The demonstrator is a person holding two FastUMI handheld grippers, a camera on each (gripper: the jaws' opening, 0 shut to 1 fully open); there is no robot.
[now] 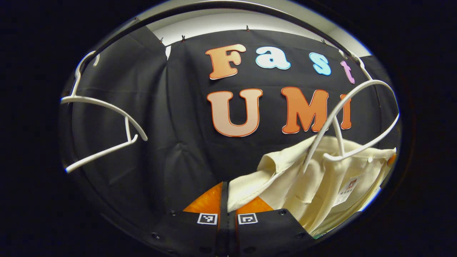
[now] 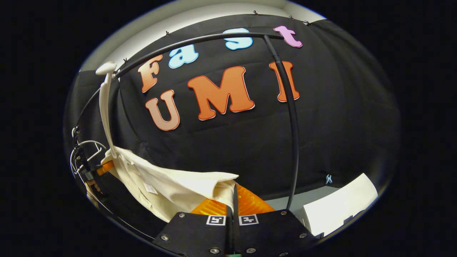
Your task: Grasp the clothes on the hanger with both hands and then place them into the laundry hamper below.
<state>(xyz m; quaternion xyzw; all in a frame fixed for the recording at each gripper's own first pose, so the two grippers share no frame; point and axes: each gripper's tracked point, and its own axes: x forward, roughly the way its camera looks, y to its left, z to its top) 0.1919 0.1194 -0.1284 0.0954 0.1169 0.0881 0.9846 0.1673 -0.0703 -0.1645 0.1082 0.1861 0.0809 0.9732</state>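
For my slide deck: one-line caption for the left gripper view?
Left gripper shut on the cream shirt's edge, white hanger still threaded through it.

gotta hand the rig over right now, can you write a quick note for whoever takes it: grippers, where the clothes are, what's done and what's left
Left gripper: shut on an edge of the cream shirt.
Right gripper: shut on the shirt's collar edge.
The shirt hangs partly off its white hanger, which is on the black rail. A second, bare hanger hangs further along.
Done: both grasps made.
Left: pull the shirt free of the hanger, lower it into the hamper below and release.
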